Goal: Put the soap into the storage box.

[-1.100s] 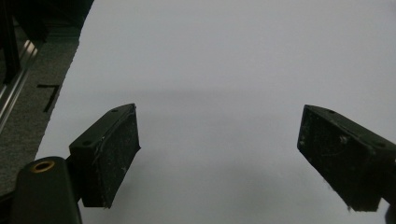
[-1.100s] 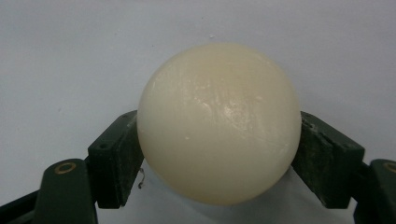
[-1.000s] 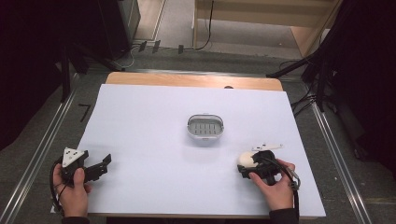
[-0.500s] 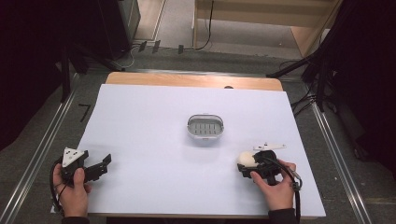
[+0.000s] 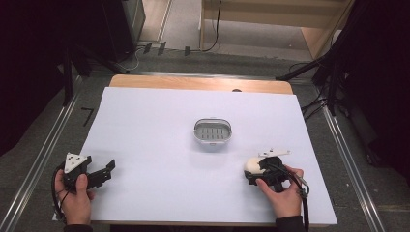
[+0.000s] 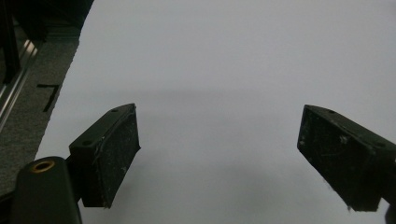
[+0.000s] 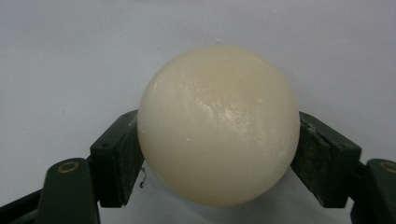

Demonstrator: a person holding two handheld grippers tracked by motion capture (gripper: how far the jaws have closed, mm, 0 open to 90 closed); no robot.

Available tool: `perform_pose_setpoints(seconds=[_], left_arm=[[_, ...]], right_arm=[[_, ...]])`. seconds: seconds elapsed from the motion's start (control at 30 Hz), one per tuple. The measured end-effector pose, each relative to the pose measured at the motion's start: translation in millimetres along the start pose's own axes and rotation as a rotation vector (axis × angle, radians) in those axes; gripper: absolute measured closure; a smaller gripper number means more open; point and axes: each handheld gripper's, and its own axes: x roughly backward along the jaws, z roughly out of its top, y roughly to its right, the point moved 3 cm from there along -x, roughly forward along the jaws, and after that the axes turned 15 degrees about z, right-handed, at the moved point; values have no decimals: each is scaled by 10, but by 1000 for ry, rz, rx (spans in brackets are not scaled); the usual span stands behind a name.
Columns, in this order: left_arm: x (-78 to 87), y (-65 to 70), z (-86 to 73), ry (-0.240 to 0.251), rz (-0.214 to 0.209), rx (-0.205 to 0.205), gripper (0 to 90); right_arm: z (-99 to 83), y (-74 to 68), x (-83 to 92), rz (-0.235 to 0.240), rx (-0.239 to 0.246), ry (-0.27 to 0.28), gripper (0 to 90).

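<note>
While your right tool (image 5: 257,170) grips the cream soap (image 7: 218,123) at the high view's lower right, lift it level toward the dish (image 5: 212,132) at centre; left tool (image 6: 219,158) rests open.

The right gripper (image 5: 252,169) has drawn the soap (image 5: 253,165) slightly nearer the person.

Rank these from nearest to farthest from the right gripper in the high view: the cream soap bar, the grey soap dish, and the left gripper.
1. The cream soap bar, clamped between the jaws of the right gripper at the table's near right.
2. The grey soap dish, at mid-table, up and to the left of it.
3. The left gripper, across at the near left edge.
</note>
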Motion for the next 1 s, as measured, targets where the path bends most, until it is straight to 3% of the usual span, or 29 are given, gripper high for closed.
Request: perform_pose_setpoints(seconds=[0.27,1.0], left_arm=[[-1,-2,0,1,-1,1,138],[-2,-1,0,1,-1,1,138]], right_arm=[[39,-43,50,16,2,29,254],[200,-107,112,66,13,23,256]])
